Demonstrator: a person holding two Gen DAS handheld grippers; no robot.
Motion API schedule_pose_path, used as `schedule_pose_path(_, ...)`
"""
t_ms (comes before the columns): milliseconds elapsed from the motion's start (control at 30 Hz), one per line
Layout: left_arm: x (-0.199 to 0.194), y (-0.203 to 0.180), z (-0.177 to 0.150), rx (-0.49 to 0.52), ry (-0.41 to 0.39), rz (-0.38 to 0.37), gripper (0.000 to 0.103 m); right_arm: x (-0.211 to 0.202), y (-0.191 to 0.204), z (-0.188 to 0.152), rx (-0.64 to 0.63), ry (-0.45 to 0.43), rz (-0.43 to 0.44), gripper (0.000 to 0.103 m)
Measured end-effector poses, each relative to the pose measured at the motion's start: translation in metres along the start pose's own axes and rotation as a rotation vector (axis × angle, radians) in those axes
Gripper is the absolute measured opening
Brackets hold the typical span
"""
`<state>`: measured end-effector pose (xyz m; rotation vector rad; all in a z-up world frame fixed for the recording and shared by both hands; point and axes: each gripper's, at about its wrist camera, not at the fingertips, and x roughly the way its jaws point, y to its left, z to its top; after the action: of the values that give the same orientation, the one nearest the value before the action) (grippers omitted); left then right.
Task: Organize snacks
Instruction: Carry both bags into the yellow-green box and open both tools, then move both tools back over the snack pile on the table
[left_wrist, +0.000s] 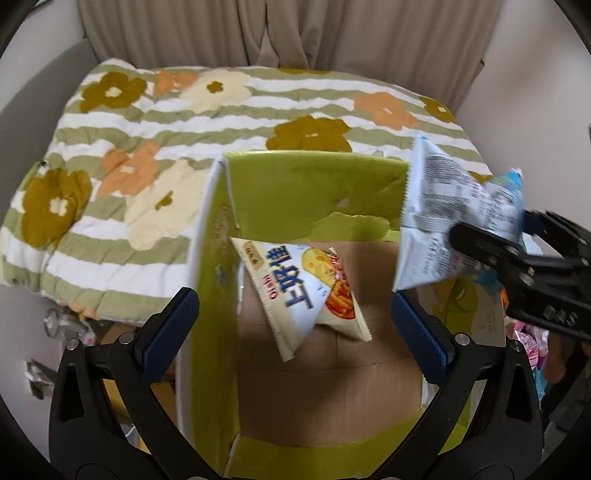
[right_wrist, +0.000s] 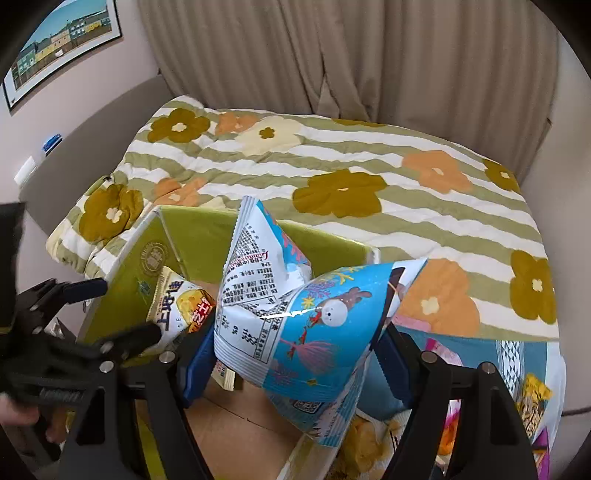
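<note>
A white cheese-stick snack bag (left_wrist: 306, 291) hangs tilted inside an open cardboard box with green walls (left_wrist: 295, 192). My left gripper (left_wrist: 291, 299) is open above the box, its blue pads wide apart on either side of the bag and clear of it. A blue and white snack bag (right_wrist: 306, 325) is pinched between the pads of my right gripper (right_wrist: 291, 347), which is shut on it over the box's right side. In the left wrist view, that bag (left_wrist: 443, 210) and the right gripper (left_wrist: 495, 227) show at the right. The right wrist view has the left gripper (right_wrist: 127, 310) beside the cheese bag (right_wrist: 177, 306).
The box (right_wrist: 195, 232) stands against a bed with a green-striped floral quilt (right_wrist: 332, 173). More snack packets (right_wrist: 532, 398) lie in a heap at the right. Curtains (right_wrist: 332, 55) hang behind the bed. A person's hand (right_wrist: 14, 417) holds the left gripper's handle.
</note>
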<state>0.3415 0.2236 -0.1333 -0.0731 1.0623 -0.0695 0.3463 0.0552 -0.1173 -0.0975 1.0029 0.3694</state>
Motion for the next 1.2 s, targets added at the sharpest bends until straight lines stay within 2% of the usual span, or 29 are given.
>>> schedule_pose_path(200, -0.007, 0.007, -0.005, -0.026, -0.014, 0.017, 0.102, 0.019, 0.01, 0.009, -0.037, 0.017, 0.025, 0.076)
schedule_pose_path(333, -0.002, 0.011, -0.009, -0.043, 0.001, 0.022, 0.102, 0.034, 0.014, 0.01, -0.061, 0.037, -0.017, 0.097)
schedule_pose_path(433, -0.001, 0.012, -0.014, -0.047, 0.016, 0.021, 0.102, 0.03, 0.014, 0.005, -0.066, 0.015, -0.023, 0.102)
schedule_pose_path(533, -0.002, 0.012, -0.018, -0.048, 0.021, 0.018, 0.102, 0.025, 0.013, 0.001, -0.067, 0.005, -0.048, 0.102)
schedule_pose_path(800, -0.016, 0.009, -0.02, -0.035, -0.007, 0.02, 0.102, 0.004, 0.012, -0.004, -0.014, -0.017, -0.036, 0.102)
schedule_pose_path(1000, -0.039, 0.002, -0.016, -0.017, -0.044, 0.013, 0.102, -0.023, 0.015, -0.006, 0.017, -0.063, -0.05, 0.102)
schedule_pose_path(1200, -0.078, -0.013, -0.018, 0.011, -0.106, 0.026, 0.102, -0.064, 0.017, -0.012, 0.024, -0.116, -0.055, 0.102)
